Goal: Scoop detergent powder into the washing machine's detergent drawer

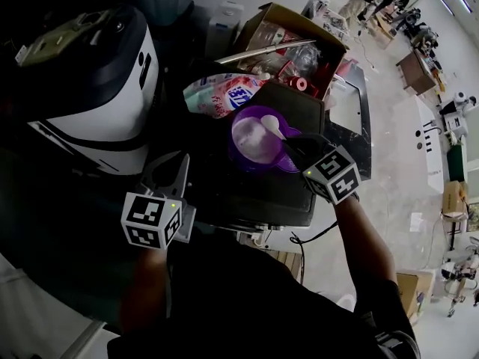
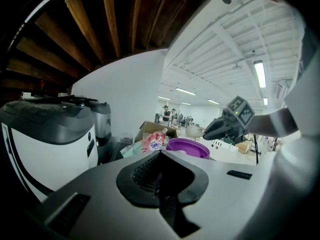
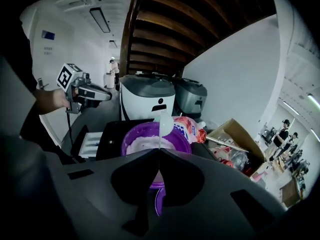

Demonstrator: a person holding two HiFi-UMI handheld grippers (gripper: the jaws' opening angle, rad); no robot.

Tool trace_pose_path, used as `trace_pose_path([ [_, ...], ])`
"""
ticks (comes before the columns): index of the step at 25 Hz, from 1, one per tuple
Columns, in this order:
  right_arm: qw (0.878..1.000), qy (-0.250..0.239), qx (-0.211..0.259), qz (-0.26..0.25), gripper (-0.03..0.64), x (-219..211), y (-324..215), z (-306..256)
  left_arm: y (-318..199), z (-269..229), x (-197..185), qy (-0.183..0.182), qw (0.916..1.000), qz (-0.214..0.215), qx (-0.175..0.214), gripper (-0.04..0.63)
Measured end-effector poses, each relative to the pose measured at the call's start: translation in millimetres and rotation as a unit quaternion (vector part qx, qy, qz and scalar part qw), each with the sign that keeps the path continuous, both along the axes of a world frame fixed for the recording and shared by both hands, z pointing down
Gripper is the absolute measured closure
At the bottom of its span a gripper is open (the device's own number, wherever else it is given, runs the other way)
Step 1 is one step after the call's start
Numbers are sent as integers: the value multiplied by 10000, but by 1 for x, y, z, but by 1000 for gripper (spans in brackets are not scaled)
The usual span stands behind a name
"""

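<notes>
Right gripper [image 1: 293, 146] is clamped on the handle of a white spoon [image 1: 271, 126]. The spoon bowl is out past the jaw tips, over the purple tub [image 1: 251, 144]. Its own view shows the jaws pinched on the thin handle, with the bowl sticking up at 12 o'clock. I can't tell whether the bowl is loaded.

Left gripper [image 1: 174, 172] has its jaws together with nothing between them. It sits idle at about 7 o'clock from the tub, well apart from it.

The tub sits on the black machine top [image 1: 224, 197], with pale powder [image 3: 142, 145] banked inside. The detergent bag [image 1: 221, 92] lies at 11 o'clock from the tub, and the open cardboard box [image 1: 296, 32] is at 1 o'clock. The white-and-black appliance [image 1: 97, 73] is off at 10 o'clock.

In the right gripper view, a white compartmented tray [image 3: 92, 143] sits at 9 o'clock of the tub, just beside the black top. It looks like the detergent drawer, pulled open.

Step, as I read it: the scoop phase, with the spoon at the tub and nothing delivered yet.

Next move calls for:
- dip and load the bowl
- lift it level
- carry it across the tub rim toward that tray without rolling the wrist
- tip it over one compartment

Risks: the handle is thin, so the spoon could twist in the jaws, and powder could spill on the black top in transit.
</notes>
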State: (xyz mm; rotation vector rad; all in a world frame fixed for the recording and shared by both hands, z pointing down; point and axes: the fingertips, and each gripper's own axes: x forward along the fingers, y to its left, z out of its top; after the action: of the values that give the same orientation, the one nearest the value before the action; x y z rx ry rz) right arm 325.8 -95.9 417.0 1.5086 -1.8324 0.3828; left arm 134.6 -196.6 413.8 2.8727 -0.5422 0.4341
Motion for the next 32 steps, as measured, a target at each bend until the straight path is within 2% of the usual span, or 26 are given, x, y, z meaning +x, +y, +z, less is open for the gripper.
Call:
trace_pose_path([
  [7, 9952, 604, -630, -441, 598, 13, -6, 20, -2, 1, 1, -80, 9999, -111, 18, 587],
  [11, 9866, 1101, -943, -744, 598, 14, -9, 26, 1, 0, 1, -54, 9999, -132, 17, 586],
  [17, 9715, 1589, -1414, -1043, 598, 14, -14, 33, 8, 4, 4, 61, 9999, -109, -64, 587],
  [23, 9606, 1862, -1754, -1086, 598, 17, -19, 42, 12, 8, 0, 199, 9996, -156, -135, 588],
  [28, 9456, 2312, -1969, -1165, 598, 20, -25, 47, 9, 15, -9, 272, 9989, -307, -238, 588],
  [32, 9367, 2461, -2147, -1259, 598, 21, -25, 52, 9, 16, -16, 285, 9984, -402, -269, 587],
])
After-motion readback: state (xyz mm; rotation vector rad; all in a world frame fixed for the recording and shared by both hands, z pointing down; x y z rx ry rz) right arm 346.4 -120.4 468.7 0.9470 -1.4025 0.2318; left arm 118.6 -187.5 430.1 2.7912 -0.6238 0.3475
